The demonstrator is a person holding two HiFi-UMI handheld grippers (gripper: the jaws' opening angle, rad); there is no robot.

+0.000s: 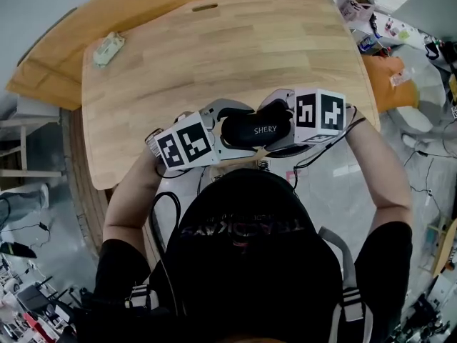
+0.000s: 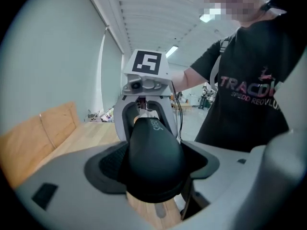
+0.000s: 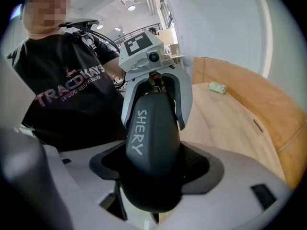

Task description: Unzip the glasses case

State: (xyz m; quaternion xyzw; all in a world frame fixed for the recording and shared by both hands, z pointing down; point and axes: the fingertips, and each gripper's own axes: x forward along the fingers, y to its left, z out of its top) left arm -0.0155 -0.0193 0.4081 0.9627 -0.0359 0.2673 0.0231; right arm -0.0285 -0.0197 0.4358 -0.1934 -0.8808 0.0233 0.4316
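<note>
Two hand-held grippers meet over the near edge of the table, with the black glasses case held between them, above the wood. The jaws of the right gripper are closed on the right end of the case, with a pad against each side. The jaws of the left gripper are spread wide around the left end. No firm pad pressure shows there, so treat it as not gripping.

Likely faults from this position:
1. Drop. The shell looks smooth and rounded, and one grip appears to carry it. A slip would send the case past the near edge to the floor.
2. Missed pull. The zip pull cannot be made out in any view, and wide jaws may close on the shell instead.
3. Blocked zip. Pads pressing across the seam would hold the case shut.

The surface is pale jointed wood, with a small packet far left. A darker board lies beyond. Clutter sits far right.
</note>
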